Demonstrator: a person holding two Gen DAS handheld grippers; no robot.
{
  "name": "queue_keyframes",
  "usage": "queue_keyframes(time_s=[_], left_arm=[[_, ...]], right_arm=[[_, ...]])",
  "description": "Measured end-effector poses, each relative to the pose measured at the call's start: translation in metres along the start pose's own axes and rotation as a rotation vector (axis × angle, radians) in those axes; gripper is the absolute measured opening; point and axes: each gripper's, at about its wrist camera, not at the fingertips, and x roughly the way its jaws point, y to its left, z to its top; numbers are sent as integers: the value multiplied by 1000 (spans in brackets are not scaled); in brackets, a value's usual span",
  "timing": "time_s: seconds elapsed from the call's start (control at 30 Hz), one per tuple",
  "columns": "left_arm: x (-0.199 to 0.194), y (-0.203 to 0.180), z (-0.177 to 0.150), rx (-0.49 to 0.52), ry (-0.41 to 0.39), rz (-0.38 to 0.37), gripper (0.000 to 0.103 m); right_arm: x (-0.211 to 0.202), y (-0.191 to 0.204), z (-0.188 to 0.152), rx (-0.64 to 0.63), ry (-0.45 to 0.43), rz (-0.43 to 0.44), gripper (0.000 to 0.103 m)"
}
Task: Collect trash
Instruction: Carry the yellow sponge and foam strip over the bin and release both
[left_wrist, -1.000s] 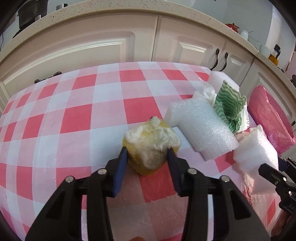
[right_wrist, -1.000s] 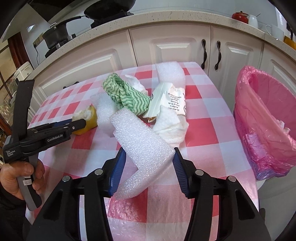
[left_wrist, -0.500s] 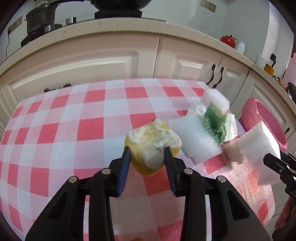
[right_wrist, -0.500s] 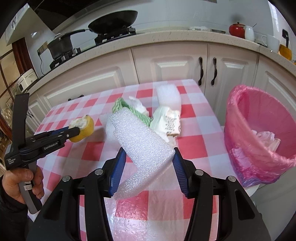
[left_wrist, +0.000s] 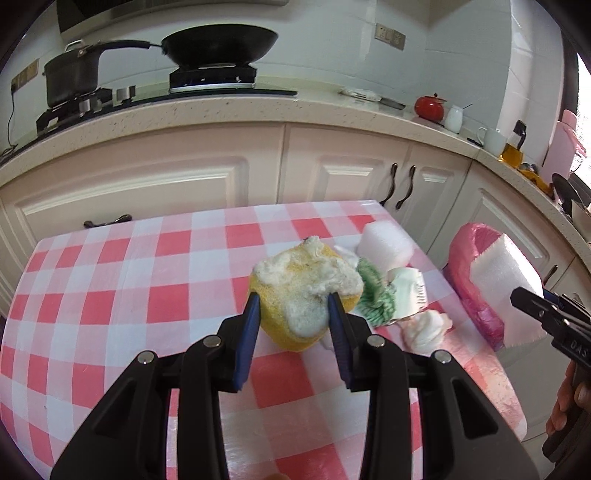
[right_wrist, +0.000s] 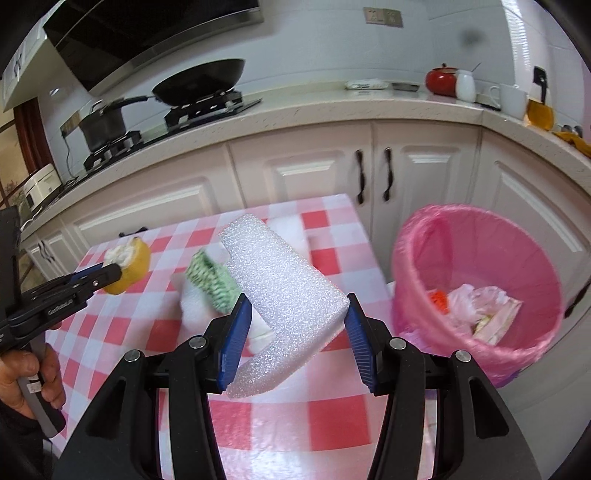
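Checked counter (right_wrist: 332, 413), carrying the remaining litter, with the pink-lined bin (right_wrist: 480, 229) standing off its right-hand edge on the floor, mouth open upward and some rubbish already in its bottom. The relation that governs the coming move is bin to jaws: in the right wrist view the bin lies to the right of and slightly beyond the right gripper (right_wrist: 299, 332), clearly nearer to it than to the left gripper (left_wrist: 293, 332), so the right hand is judged the one to deliver first. The right jaws pinch the foam sheet (right_wrist: 284, 295), a folded white strip held clear of the counter; its long axis runs from the jaws up and away to the left, its free end pointing toward the cabinets, its short folded leg hanging below the jaws. The left jaws pinch the fruit rind (left_wrist: 306, 291), a yellow half-shell with white pith, also lifted off the counter; its cut, pithy face points up and toward the camera, and it has no marked long axis. Left on the counter, near the bin-side edge: a second foam block (left_wrist: 386, 245), a green zigzag cloth (left_wrist: 375, 295), a torn printed wrapper (left_wrist: 410, 291) and a crumpled tissue (left_wrist: 424, 326), lying touching or just beside one another.
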Motion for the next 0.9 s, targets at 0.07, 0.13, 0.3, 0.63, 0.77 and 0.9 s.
queue_keyframes(time_s=[0.07, 0.13, 0.3, 0.63, 0.77, 0.9], left_arm=[[-1, -6, 2, 7, -5, -7, 36], [-1, -12, 4, 15, -9, -15, 36], [-1, -35, 11, 46, -21, -42, 36], [5, -95, 29, 117, -45, -123, 36], [9, -122, 37, 150, -53, -152, 36], [13, -153, 47, 189, -64, -185, 36]], right_arm=[[-3, -8, 3, 5, -8, -15, 50], [-5, -15, 4, 13, -15, -27, 50], [-10, -34, 8, 28, -33, -61, 50], [-20, -79, 15, 62, -62, -135, 50], [-21, -103, 20, 79, -70, -169, 50], [-22, -125, 25, 98, -81, -200, 50]])
